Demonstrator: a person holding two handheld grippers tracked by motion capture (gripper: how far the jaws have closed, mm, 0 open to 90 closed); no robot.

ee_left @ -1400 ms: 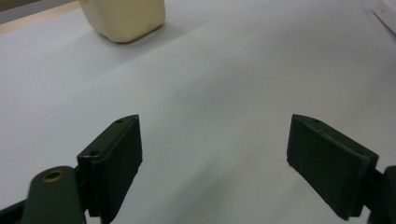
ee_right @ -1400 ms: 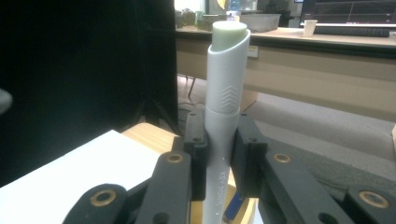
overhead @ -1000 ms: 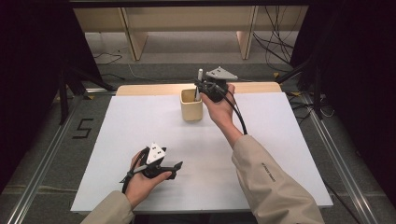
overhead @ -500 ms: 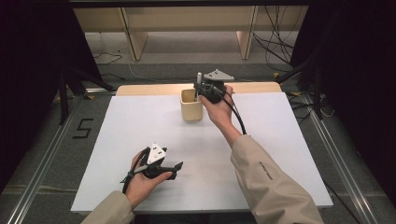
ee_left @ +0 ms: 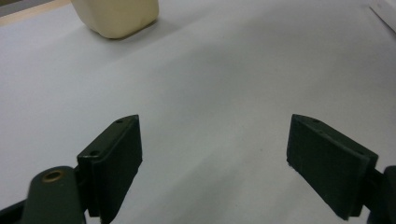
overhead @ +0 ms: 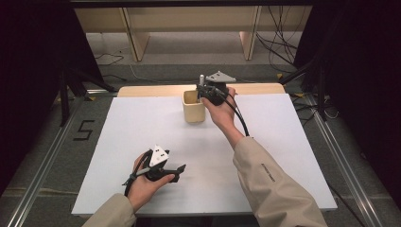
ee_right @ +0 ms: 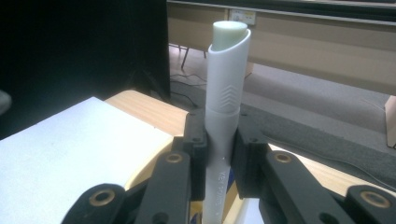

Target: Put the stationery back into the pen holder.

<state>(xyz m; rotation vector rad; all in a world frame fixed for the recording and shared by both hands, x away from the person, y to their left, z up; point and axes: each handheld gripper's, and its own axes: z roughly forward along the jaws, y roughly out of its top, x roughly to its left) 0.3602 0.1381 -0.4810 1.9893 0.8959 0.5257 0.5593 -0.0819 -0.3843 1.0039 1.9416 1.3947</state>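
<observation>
The fingers [ee_right: 196, 140] of the right gripper [ee_right: 219, 140] pinch a white pen-like tube [ee_right: 226, 88], one black pad pressed against each side of its lower barrel. The tube stands upright between them, its slanted top end showing a pale green core, with small chevron marks embossed on the upper sleeve and faint lettering, too small to read, on the lower part. In the high view the right gripper [overhead: 208, 92] hangs at the far middle of the table, just above and touching close to the right rim of a cream square cup [overhead: 193, 107], and the tube [overhead: 201, 79] rises over the cup's mouth. Whether the tube's lower end is inside the cup I cannot tell.

The cup stands on a white sheet [overhead: 142, 127] that covers most of the table; a strip of bare wooden tabletop [overhead: 151, 90] shows along the far edge. The right forearm, in a beige sleeve [overhead: 269, 184], reaches diagonally from the near right.

The left gripper [overhead: 177, 171] lies low at the near left, well apart from the cup, held in the left hand [overhead: 142, 182]. Its fingers [ee_left: 114, 158] are spread wide with nothing but white sheet between them, and the cup [ee_left: 116, 16] sits far off at the upper left of the left gripper view.
</observation>
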